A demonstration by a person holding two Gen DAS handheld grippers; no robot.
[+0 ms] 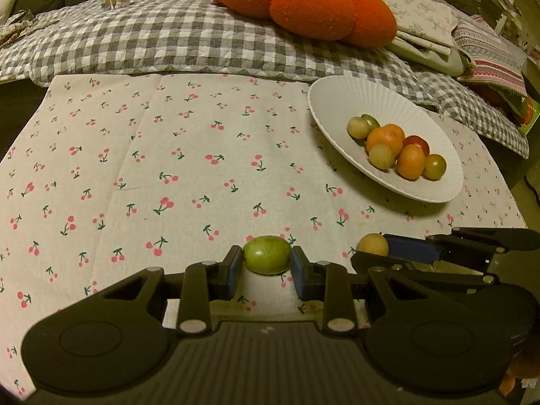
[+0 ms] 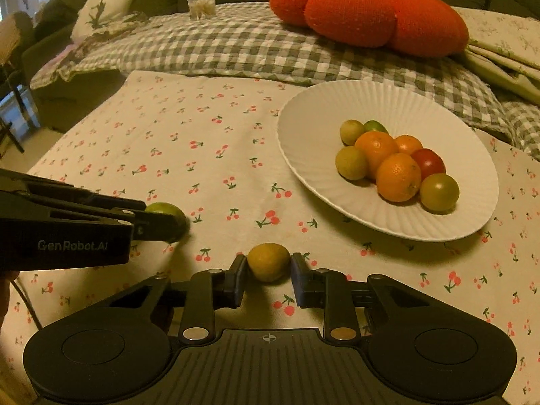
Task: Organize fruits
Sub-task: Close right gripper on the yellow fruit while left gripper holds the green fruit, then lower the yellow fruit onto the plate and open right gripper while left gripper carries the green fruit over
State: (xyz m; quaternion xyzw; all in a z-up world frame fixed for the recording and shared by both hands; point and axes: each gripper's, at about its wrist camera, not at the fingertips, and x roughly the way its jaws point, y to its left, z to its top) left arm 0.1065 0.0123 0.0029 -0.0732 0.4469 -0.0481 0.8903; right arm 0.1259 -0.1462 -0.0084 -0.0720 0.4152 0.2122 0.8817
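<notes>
Nearest the lens in the left wrist view, the left gripper [image 1: 267, 263] is clenched on a green fruit [image 1: 266, 254] — both blue pads press its sides. That fruit is oval, smooth and glossy, and sits on the cherry-print cloth [image 1: 135, 175] at the near edge of the table. Just to its right, the right gripper [image 2: 268, 267] grasps a yellow fruit [image 2: 269, 261], round and matt with a brownish tinge, also resting on the cloth. The two grippers lie side by side, near each other but apart; each shows in the other's view as a black arm entering from the side.

A white fluted plate [image 2: 337, 101] stands farther back and to the right on the cloth. It carries a close pile of fruit: three oranges [image 2: 398, 177], one red fruit [image 2: 430, 162], and several yellow-green and green ones [image 2: 438, 187] touching one another at the plate's centre. The left and far parts of the plate are bare.

Beyond the cloth lies a grey checked quilt [image 2: 219, 50], with an orange pumpkin-shaped cushion [image 2: 364, 13] on it. A clear jar of cotton swabs [image 2: 201, 4] stands far left on the quilt, and folded floral linens [image 1: 425, 23] lie at far right. Between the gripped fruits and the plate — only open cloth.
</notes>
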